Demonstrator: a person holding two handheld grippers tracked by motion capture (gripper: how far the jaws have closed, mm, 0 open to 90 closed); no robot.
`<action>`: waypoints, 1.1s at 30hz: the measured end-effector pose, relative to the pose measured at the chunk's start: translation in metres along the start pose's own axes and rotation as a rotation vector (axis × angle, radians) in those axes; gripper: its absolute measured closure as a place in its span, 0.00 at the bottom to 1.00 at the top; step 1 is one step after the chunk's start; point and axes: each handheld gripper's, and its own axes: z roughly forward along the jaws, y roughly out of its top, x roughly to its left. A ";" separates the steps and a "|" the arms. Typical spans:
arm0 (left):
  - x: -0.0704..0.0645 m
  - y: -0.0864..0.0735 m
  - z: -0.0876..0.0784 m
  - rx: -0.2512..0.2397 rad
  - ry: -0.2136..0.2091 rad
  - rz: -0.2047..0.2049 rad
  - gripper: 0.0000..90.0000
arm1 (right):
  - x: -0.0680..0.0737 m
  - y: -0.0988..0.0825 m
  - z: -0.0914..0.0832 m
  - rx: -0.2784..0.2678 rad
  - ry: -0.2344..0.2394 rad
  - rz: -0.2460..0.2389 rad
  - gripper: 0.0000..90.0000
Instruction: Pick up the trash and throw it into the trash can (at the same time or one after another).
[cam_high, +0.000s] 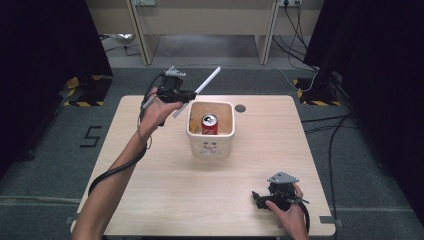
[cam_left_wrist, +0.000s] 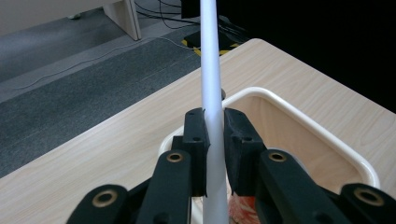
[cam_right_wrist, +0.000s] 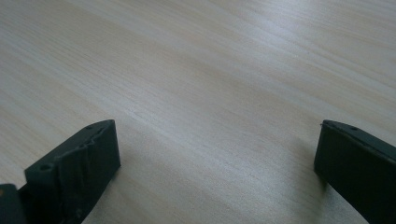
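My left gripper (cam_left_wrist: 214, 140) pinches a white tube (cam_left_wrist: 210, 70) just above the cream bin (cam_left_wrist: 327, 140) holding a red soda can (cam_high: 209, 124); my right gripper (cam_right_wrist: 215, 158) rests spread on the table (cam_right_wrist: 210, 70). The thin, smooth tube could pivot or slip between my pads and miss the bin.

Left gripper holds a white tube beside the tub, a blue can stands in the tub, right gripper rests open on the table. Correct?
Not quite: the can is red, as the high view shows. The rest holds: the left gripper clamps the white tube beside the tub, and the right gripper rests open on the table.
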 end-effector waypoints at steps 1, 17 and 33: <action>-0.002 0.001 0.001 0.000 -0.003 0.002 0.88 | 0.000 0.000 0.000 0.002 0.000 0.000 0.01; -0.022 0.009 0.025 0.012 -0.042 0.012 0.88 | 0.000 0.000 0.000 0.002 0.000 0.001 0.01; -0.022 0.001 0.051 0.042 -0.038 -0.011 0.88 | 0.000 0.000 0.000 0.003 -0.003 -0.003 0.01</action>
